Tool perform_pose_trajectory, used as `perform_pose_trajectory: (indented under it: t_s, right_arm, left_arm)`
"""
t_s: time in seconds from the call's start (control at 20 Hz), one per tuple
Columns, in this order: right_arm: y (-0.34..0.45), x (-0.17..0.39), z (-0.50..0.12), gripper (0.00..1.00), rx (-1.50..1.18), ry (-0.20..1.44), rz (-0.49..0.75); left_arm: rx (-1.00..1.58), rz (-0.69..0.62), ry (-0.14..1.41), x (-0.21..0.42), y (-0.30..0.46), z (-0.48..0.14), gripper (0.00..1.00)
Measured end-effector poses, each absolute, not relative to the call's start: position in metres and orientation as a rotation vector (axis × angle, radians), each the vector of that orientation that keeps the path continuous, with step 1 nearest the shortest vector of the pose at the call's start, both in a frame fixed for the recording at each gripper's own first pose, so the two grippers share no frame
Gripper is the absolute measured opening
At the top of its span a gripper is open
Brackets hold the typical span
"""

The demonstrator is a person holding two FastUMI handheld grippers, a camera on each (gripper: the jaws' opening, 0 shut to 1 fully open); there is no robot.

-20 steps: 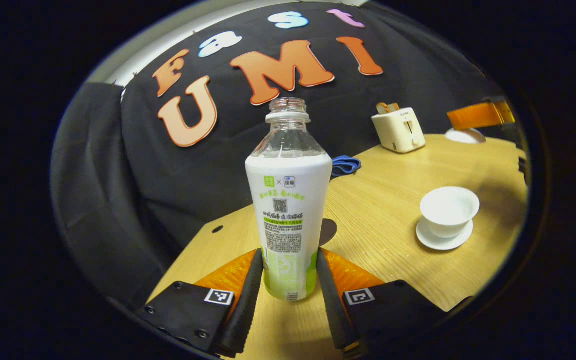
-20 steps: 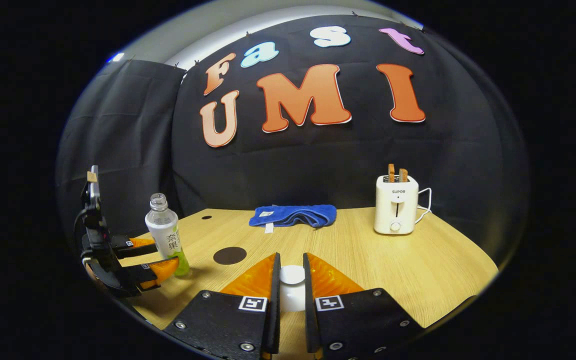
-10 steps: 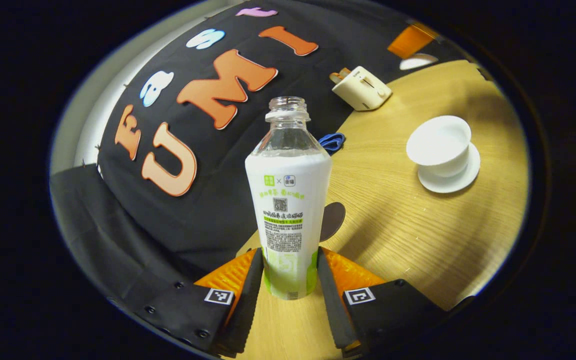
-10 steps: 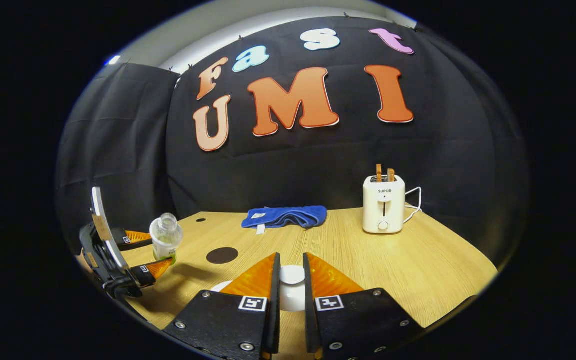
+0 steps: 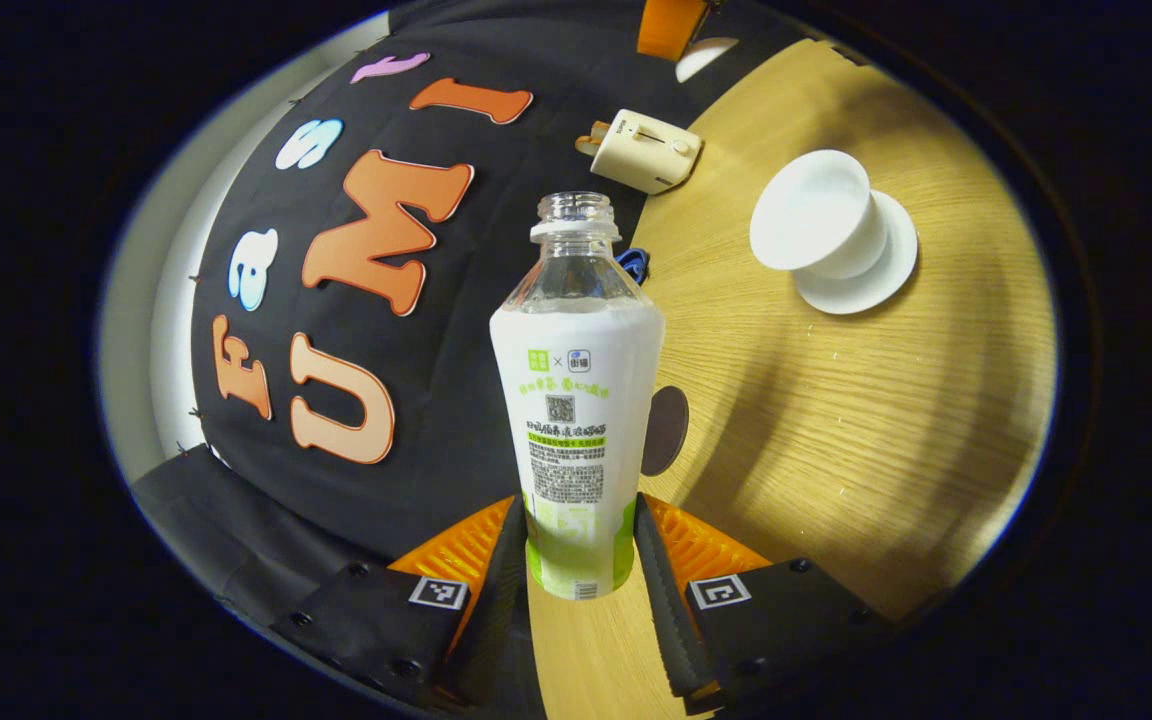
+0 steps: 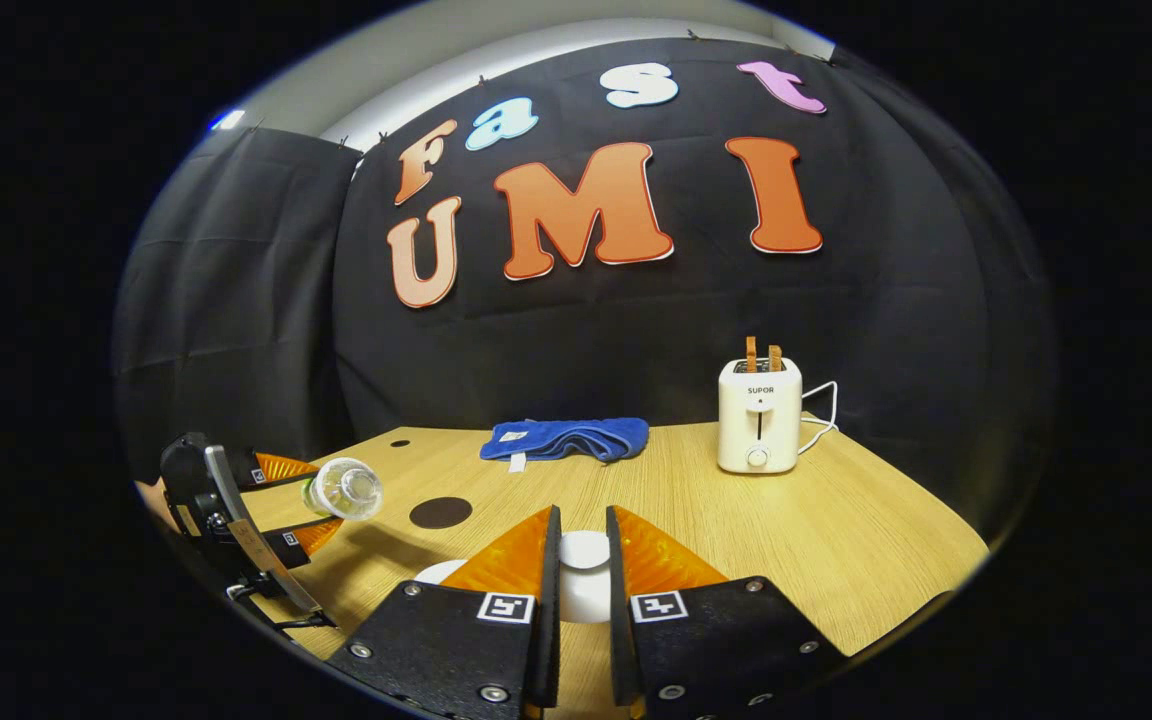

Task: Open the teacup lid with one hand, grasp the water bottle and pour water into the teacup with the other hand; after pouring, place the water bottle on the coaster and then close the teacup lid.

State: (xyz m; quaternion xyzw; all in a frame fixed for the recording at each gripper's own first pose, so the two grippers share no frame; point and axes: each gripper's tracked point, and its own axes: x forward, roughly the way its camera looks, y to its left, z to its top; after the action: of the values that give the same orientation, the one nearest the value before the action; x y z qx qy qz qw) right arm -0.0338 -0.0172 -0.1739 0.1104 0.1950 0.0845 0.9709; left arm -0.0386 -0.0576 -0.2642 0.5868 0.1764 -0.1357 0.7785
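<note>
Wooden table [image 5: 836,420]. Left gripper [image 5: 578,560] pinches tilted water bottle [image 5: 576,400]; teacup [image 5: 816,225] at 2 o'clock. Right gripper [image 6: 584,585] clamps lid [image 6: 584,550]. Centre mouth over cup before tipping further.

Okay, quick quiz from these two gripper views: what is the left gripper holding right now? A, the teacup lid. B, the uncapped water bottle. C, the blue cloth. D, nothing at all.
B. In the left gripper view the left gripper has both fingers pressed against the lower part of the water bottle, whose neck has no cap; the right gripper view shows that bottle tipped over sideways above the table.
</note>
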Motion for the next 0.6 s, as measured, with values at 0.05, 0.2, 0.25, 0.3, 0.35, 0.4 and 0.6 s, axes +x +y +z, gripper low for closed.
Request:
perform_pose_trajectory:
  t_s: [0.05, 0.2, 0.25, 0.3, 0.35, 0.4, 0.6]
  right_arm:
    - [-0.016, -0.034, -0.175, 0.21, 0.219, 0.398, 0.174]
    - [-0.015, -0.035, -0.174, 0.21, 0.21, 0.395, 0.18]
    - [-0.015, -0.035, -0.173, 0.21, 0.21, 0.393, 0.184]
    - [-0.014, -0.034, -0.172, 0.21, 0.209, 0.39, 0.186]
    - [-0.015, -0.035, -0.173, 0.21, 0.206, 0.389, 0.186]
    - [-0.016, -0.036, -0.173, 0.21, 0.202, 0.389, 0.186]
    - [-0.019, -0.038, -0.174, 0.21, 0.193, 0.392, 0.186]
  left_arm:
    - [1.302, -0.302, 0.372, -0.039, -0.057, -0.263, 0.64]
    - [1.394, -0.31, 0.341, -0.037, -0.057, -0.261, 0.66]
    - [1.41, -0.312, 0.337, -0.036, -0.055, -0.259, 0.66]
    - [1.426, -0.314, 0.327, -0.035, -0.056, -0.257, 0.66]
    - [1.454, -0.318, 0.311, -0.034, -0.058, -0.255, 0.64]
    - [1.486, -0.318, 0.294, -0.031, -0.059, -0.254, 0.66]
    - [1.526, -0.339, 0.278, -0.025, -0.064, -0.254, 0.63]
